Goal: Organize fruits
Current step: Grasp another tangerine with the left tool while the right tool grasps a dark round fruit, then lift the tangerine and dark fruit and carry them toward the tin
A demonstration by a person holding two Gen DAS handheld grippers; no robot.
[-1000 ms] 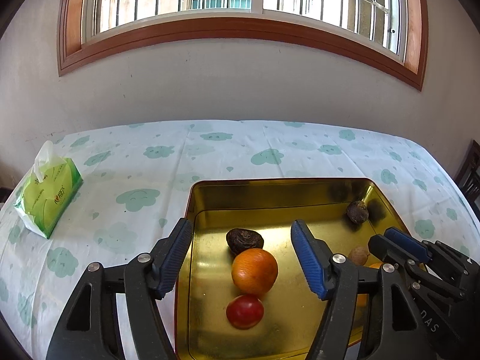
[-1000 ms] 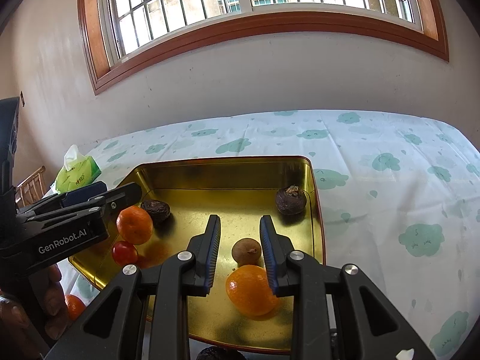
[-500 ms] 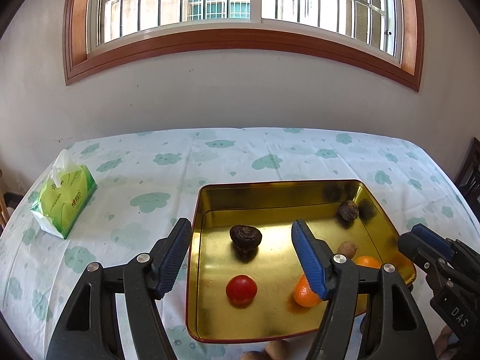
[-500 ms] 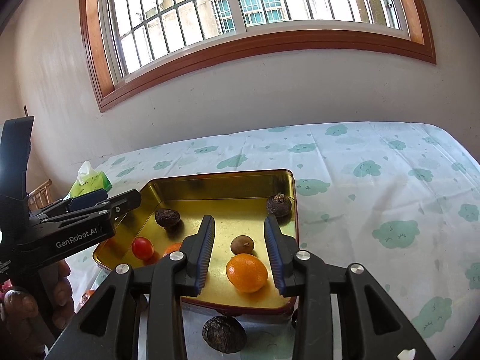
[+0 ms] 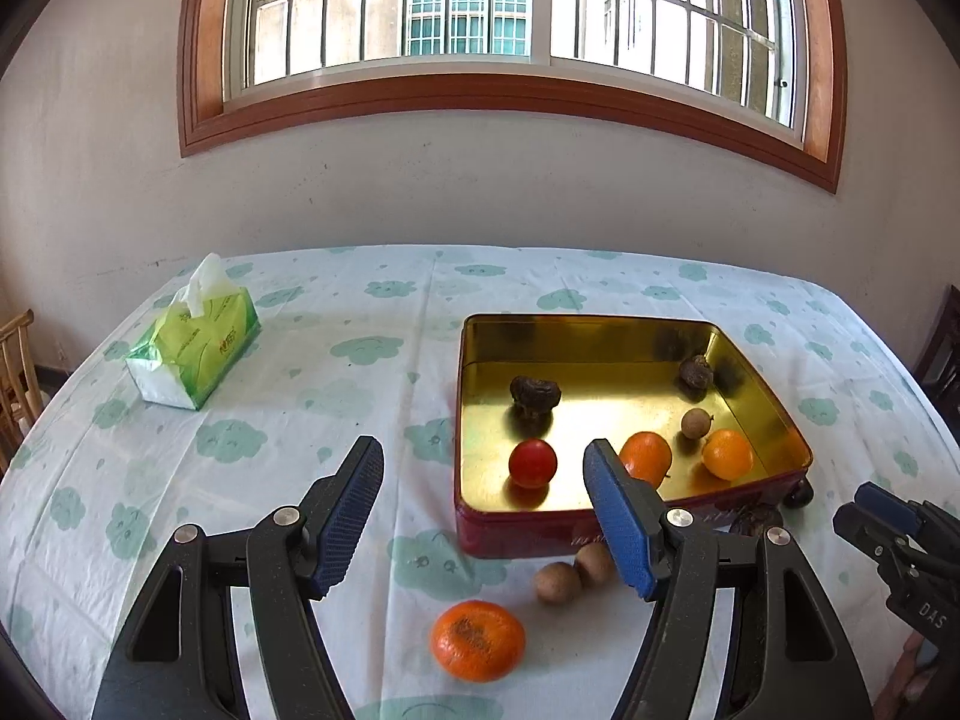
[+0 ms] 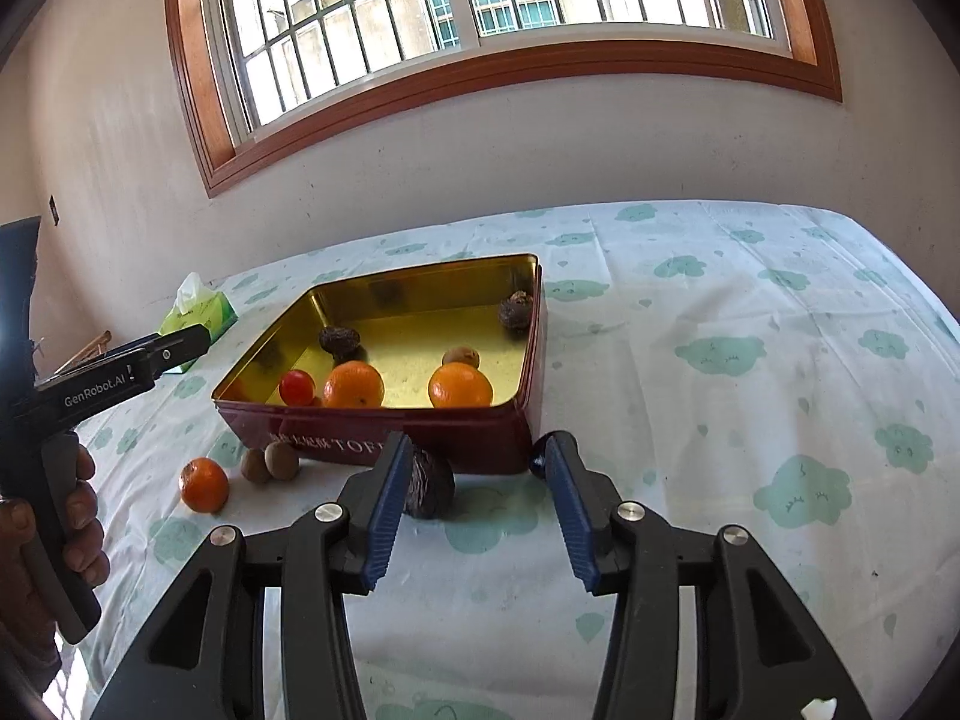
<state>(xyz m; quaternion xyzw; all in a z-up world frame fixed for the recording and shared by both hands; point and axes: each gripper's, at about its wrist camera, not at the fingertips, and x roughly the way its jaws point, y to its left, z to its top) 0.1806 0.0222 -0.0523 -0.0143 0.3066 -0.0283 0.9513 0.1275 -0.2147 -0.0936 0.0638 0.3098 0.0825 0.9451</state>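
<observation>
A gold-lined red tin point(image 5: 600, 330) point(image 6: 372, 441) holds a red tomato point(image 5: 532, 463) point(image 6: 296, 387), two oranges point(image 5: 645, 458) point(image 6: 353, 384), a small brown fruit point(image 5: 696, 422) and two dark wrinkled fruits point(image 5: 535, 394). On the cloth in front of it lie an orange point(image 5: 477, 639) point(image 6: 204, 484), two brown fruits point(image 5: 558, 582) point(image 6: 281, 459) and a dark wrinkled fruit point(image 6: 427, 483). My left gripper point(image 5: 486, 516) is open and empty, this side of the tin. The jaws of my right gripper point(image 6: 474, 504) are opening over the cloth; nothing is pressed between them.
A green tissue pack point(image 5: 195, 342) point(image 6: 198, 315) sits at the table's far left. A small dark fruit point(image 6: 538, 454) lies at the tin's near right corner. A hand point(image 6: 36, 546) holds the left gripper's handle. A wooden chair point(image 5: 15, 360) stands beyond the left edge.
Both grippers have pulled back from over the tin towards the near table edge. The right jaws have widened. An orange shifted inside the tin, and loose fruits on the cloth came into view.
</observation>
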